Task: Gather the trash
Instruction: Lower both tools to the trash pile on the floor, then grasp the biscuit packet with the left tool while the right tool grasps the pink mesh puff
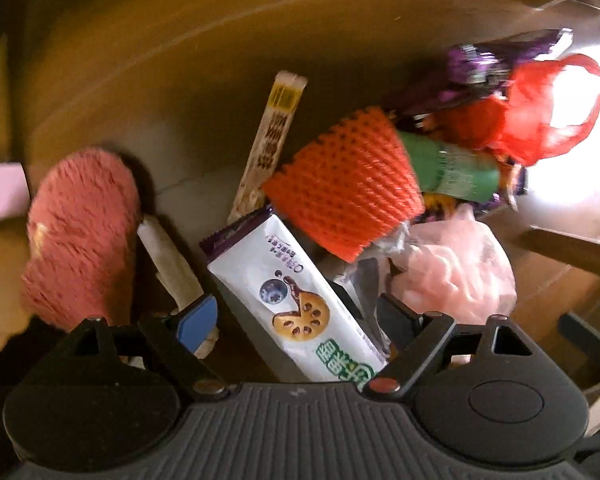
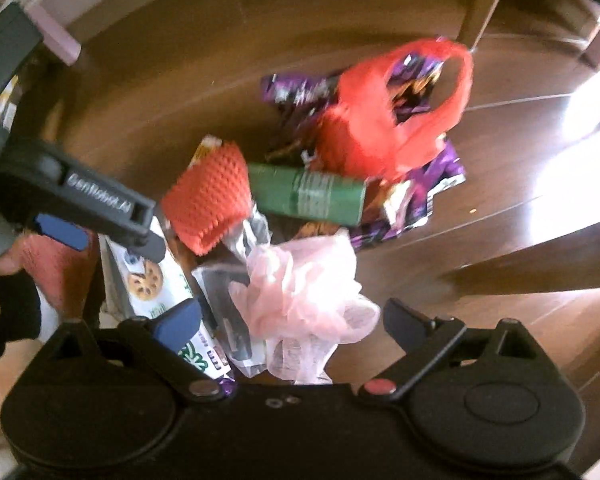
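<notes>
Down on the wooden floor (image 1: 140, 60), the left gripper (image 1: 296, 316) hangs wide open, empty, straddling the biscuit wrapper (image 1: 296, 300) as if lining up a grab. From the right, the right gripper (image 2: 296, 320) gapes empty over the pink bag (image 2: 300, 292); the trash lies heaped together, uncollected.

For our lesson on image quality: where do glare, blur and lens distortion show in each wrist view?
Left wrist view: sunlight blows out the right edge behind the red plastic bag; the fluffy pink slipper is smeared. Right wrist view: glare whitens the wooden floor at right; the floorboard seams bow.
</notes>
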`<state>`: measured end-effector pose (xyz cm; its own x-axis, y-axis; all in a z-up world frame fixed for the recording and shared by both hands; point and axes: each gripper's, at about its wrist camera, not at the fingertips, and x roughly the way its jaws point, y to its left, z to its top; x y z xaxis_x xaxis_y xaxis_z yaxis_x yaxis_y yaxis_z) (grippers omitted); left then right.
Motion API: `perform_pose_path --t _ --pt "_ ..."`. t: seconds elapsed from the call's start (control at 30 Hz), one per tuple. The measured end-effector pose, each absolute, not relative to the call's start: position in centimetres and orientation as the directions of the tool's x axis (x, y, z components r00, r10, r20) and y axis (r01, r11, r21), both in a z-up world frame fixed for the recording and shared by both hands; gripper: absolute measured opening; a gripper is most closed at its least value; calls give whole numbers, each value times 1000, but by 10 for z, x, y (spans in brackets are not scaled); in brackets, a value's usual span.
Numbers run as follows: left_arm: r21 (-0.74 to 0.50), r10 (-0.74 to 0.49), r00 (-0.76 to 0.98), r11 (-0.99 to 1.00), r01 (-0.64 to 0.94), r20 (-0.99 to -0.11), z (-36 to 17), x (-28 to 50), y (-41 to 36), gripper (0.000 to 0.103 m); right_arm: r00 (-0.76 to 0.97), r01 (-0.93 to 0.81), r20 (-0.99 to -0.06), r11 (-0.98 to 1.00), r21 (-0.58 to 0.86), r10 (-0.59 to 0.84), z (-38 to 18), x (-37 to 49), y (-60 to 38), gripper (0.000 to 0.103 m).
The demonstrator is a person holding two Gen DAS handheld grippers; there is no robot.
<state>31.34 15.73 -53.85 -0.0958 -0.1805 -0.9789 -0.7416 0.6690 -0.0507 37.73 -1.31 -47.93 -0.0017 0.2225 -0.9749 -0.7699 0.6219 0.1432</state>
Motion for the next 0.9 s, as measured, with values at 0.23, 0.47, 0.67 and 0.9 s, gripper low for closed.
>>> perform_pose_path --t 0.23,0.47,0.67,0.9 --pt "-43 -222 -117 604 -796 -968 -575 309 153 87 -10 -801 -980 585 126 198 -519 375 -1 99" --pt "-54 -274 -137 590 -806 -952 -605 303 147 87 6 -778 -987 621 97 161 -550 379 1 93" --pt "-65 -268 -144 641 -765 -953 -614 304 143 72 4 -738 -987 667 105 159 -555 385 -1 73" --pt "-82 -276 -127 636 -767 -953 -606 298 140 43 19 -712 -987 695 99 160 -543 381 -3 33"
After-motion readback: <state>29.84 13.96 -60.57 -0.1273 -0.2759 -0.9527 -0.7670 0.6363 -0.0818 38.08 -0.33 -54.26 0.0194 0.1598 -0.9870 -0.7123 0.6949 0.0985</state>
